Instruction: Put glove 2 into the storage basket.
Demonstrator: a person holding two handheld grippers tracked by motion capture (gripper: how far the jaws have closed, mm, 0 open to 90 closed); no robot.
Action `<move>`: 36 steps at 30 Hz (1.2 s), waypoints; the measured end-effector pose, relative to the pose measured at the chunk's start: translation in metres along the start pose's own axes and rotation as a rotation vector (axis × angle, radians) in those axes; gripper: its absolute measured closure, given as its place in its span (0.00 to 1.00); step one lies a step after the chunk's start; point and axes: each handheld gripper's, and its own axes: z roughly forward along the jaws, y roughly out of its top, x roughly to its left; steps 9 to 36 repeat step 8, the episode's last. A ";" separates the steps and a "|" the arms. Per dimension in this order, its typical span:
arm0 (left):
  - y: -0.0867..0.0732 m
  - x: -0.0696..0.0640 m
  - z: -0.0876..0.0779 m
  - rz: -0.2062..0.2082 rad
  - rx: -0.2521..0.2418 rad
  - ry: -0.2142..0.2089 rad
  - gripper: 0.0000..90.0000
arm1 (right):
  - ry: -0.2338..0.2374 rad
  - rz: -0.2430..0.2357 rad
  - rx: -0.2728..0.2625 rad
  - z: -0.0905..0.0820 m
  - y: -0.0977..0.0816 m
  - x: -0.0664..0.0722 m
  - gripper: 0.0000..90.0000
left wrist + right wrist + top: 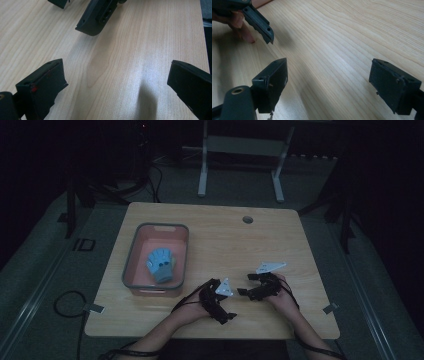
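High view: dim room, pale wood surface (280, 240). L gripper (226, 306) and R gripper (246, 285) sit near the front edge, close together, fingers angled toward each other, not touching.

L gripper view: L gripper (115, 87) fingers (45, 87) spread wide, nothing between them, just bare wood grain. Ahead of them, one finger of the R gripper (96, 17) hangs just over the surface.

R gripper view: R gripper (332, 85) fingers (273, 80) released, wide gap, bare wood between. Beyond its left finger, a finger of the L gripper (259, 21), w/ the person's fingertips (243, 31) behind it resting on the wood.

Pink bin w/ grey rim (131, 265) stands well apart from both sets of fingers, on the L gripper's side. Blue hand-shaped toy (161, 264) lies inside it. Round hole (247, 219) in surface far beyond the fingers.
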 end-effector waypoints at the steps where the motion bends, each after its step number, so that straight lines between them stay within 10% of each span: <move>1: 0.000 0.000 -0.001 0.001 -0.003 -0.001 0.02 | -0.001 0.004 -0.002 0.000 0.000 0.000 0.17; 36: -0.001 0.001 -0.002 -0.006 -0.008 -0.008 0.02 | -0.015 0.006 -0.012 -0.001 -0.002 -0.002 0.17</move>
